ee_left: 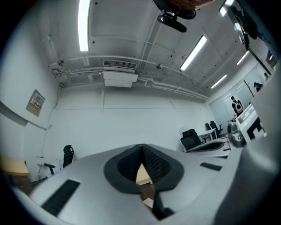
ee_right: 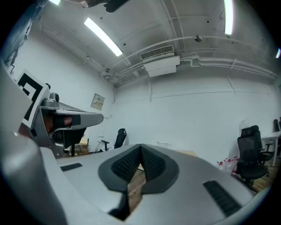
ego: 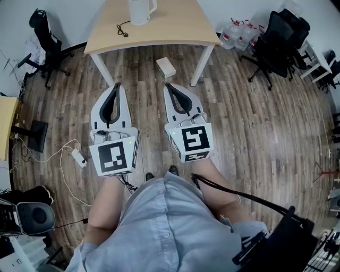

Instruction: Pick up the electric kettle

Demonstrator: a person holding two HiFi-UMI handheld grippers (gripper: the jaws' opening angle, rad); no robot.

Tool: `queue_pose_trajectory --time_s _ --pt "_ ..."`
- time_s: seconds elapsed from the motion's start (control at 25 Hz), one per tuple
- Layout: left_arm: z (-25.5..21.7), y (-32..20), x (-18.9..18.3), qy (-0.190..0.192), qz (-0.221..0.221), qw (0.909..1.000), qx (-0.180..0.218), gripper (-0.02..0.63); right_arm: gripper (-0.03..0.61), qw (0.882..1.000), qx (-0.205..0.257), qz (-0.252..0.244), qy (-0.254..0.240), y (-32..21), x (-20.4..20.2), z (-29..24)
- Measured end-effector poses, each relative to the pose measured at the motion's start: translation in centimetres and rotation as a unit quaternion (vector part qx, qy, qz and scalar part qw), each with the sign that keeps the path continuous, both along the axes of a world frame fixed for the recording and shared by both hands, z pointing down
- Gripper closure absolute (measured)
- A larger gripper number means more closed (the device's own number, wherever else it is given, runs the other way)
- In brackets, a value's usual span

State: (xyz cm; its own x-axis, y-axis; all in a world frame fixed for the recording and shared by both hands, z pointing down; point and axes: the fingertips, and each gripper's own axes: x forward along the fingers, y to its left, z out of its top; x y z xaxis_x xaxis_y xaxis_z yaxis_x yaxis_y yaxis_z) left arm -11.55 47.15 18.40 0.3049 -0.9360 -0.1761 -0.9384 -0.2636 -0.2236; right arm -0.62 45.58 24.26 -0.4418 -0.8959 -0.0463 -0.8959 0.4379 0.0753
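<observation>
The white electric kettle (ego: 141, 10) stands on the wooden table (ego: 170, 29) at the far end of the head view, its top cut off by the frame edge. A black cord (ego: 123, 30) lies on the table beside it. Both grippers hover over the floor close to the person's body, well short of the table. My left gripper (ego: 117, 85) (ee_left: 141, 148) is shut, tips together, with nothing between them. My right gripper (ego: 169, 85) (ee_right: 140, 149) is likewise shut and empty. They sit side by side, pointing toward the table.
A small white box (ego: 166, 67) lies on the wood floor between the table legs. Black office chairs stand at the left (ego: 45, 40) and right (ego: 279, 40), with water bottles (ego: 239, 31) by the wall. A white cable and power strip (ego: 78, 157) trail on the floor at the left.
</observation>
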Motion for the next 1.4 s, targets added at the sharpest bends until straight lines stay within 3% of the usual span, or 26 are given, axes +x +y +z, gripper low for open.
queue_pose_trajectory --time_s 0.48,0.76,1.12,1.4 --pt "0.1 -0.1 1.6 -0.006 -0.009 0.9999 -0.001 0.614 0.577 1.000 0.002 -0.011 -0.008 -0.2 1.4 0.1" --pt "0.6 0.0 3.6 -0.006 -0.018 0.9998 -0.004 0.614 0.575 0.999 -0.031 -0.022 -0.016 -1.0 3.5 1.3" --pt "1.5 -2.6 4.6 -0.004 -0.029 0.9995 -0.014 0.614 0.575 0.999 -0.026 -0.022 -0.008 -3.4 4.9 1.9" --pt "3.5 -8.2 3.7 0.001 -0.027 0.9993 -0.024 0.614 0.575 0.999 -0.037 -0.014 -0.013 -9.2 4.5 3.6"
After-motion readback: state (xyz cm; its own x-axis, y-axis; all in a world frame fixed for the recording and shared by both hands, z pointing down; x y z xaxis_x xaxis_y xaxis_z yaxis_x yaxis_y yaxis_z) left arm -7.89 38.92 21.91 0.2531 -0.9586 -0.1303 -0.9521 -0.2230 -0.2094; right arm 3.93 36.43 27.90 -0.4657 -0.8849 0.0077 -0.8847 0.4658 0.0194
